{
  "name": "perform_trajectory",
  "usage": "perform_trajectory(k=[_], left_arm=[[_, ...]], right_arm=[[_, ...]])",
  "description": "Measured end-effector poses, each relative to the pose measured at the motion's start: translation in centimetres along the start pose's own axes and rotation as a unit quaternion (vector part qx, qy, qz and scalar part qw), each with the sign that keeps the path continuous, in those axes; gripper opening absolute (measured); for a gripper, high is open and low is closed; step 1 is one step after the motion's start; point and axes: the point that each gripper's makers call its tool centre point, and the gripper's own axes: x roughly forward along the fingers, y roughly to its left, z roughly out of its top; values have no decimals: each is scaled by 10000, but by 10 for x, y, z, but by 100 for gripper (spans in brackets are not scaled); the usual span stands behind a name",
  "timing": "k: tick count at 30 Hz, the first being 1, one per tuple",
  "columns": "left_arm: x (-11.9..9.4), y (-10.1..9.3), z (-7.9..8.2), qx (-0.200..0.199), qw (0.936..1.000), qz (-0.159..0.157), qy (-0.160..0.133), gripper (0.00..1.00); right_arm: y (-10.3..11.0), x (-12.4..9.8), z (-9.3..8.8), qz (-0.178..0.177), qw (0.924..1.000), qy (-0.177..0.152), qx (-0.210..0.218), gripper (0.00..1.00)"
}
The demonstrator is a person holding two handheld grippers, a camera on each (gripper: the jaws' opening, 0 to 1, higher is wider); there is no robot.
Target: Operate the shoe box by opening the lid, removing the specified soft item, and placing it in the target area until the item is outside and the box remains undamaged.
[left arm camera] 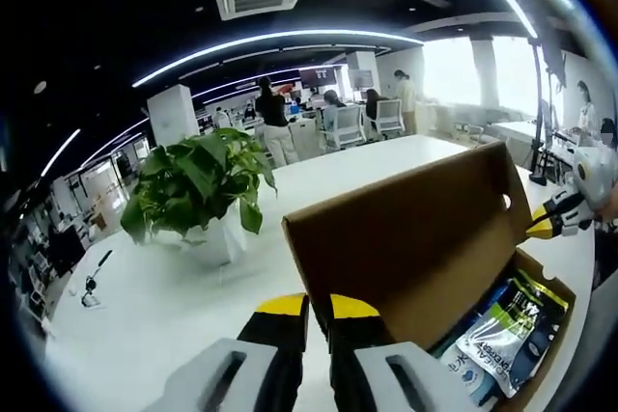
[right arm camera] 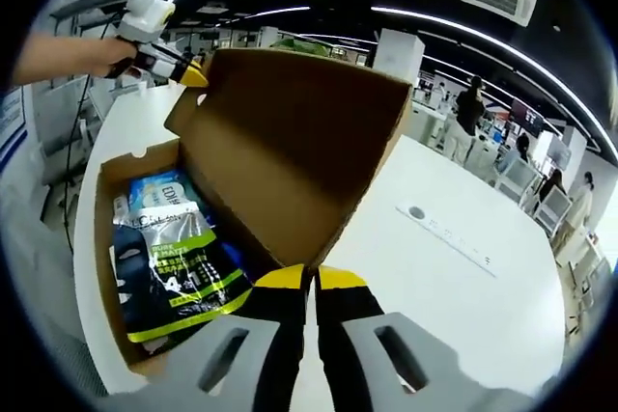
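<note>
I have 2 grippers on this job, and both are clamped on the raised lid of the brown cardboard shoe box. My left gripper has its yellow-tipped black jaws pressed narrow on one corner of the lid's free edge; in the right gripper view that same gripper sits at the lid's far corner. My right gripper pinches the near corner of that edge in the same way, jaws nearly together with only the cardboard between them, and the left gripper view has it at the lid's far side.

I judge that holding both corners keeps the flap from twisting or tearing at its hinge, which matters since the box must stay undamaged.

The soft item, a dark pouch with lime green and white printing, lies flat inside the open box, a blue and white packet beside it. Neither is out yet.

The box sits on a white table, with a leafy green plant in a white pot well apart from it.
</note>
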Motion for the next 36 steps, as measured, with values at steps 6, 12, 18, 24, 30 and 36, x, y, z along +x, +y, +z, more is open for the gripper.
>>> perform_trajectory(k=[6, 12, 18, 24, 30, 36], left_arm=[[-3, -1, -11, -20, 9998, 33, 187, 8], [-6, -2, -29, -90, 9991, 37, 409, 8], [-8, -5, -43, -198, 9983, 49, 552, 7], [-9, -12, -58, -253, 9970, -32, 727, 6], [-7, -13, -67, -279, 9961, -14, 841, 4], [-4, -14, -68, -329, 9958, -26, 852, 3]], right_arm=[[-1, 2, 2, 16, 10000, 8, -57, 1], [-2, 3, 2, 37, 9999, 32, -101, 1], [-4, 5, 2, 47, 9999, 67, -119, 1], [-5, 7, 3, 47, 9999, 95, -110, 1], [-7, 10, 3, 55, 9998, 125, -165, 2], [-9, 13, 3, 64, 9998, 147, -153, 2]])
